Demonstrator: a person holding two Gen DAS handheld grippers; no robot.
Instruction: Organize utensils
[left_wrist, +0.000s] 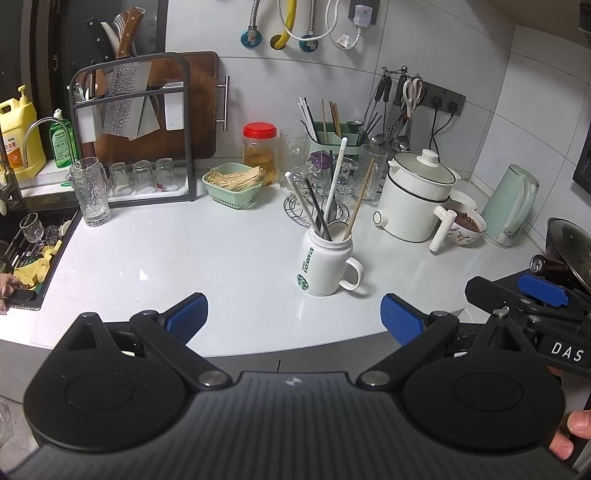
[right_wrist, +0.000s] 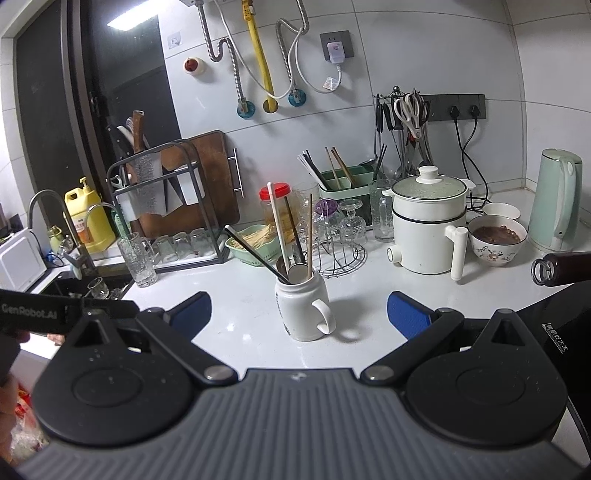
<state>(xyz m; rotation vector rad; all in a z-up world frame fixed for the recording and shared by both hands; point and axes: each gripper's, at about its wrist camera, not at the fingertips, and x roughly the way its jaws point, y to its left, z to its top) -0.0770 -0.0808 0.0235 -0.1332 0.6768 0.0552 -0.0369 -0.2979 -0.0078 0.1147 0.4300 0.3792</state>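
White ceramic handled mug (left_wrist: 325, 264) reads "STARBUCKS" w/ green logo in left wrist view; in right wrist view the mug (right_wrist: 303, 310) shows its handle side, text mostly turned away. It stands on the white desk (left_wrist: 184, 258), ahead of the left gripper (left_wrist: 294, 318) & slightly toward its right finger, holding the utensils: white, black & wooden chopsticks (left_wrist: 334, 192) plus a metal spoon bowl (right_wrist: 297, 274) seen only from right wrist. Left gripper fingers (left_wrist: 188, 314) spread wide, nothing between. Right gripper (right_wrist: 299, 314) fingers (right_wrist: 408, 314) also wide, empty; mug sits just beyond, between them. Left view shows right gripper's body marked "DAS"; right view shows the left one marked "GenRobot.AI". Green plastic utensil caddy (left_wrist: 338, 142) w/ more chopsticks sits far ahead by the wall. White lidded electric pot (right_wrist: 428, 229) is ahead-right; yellow detergent jug (right_wrist: 90, 216) w/ unreadable label is far left.
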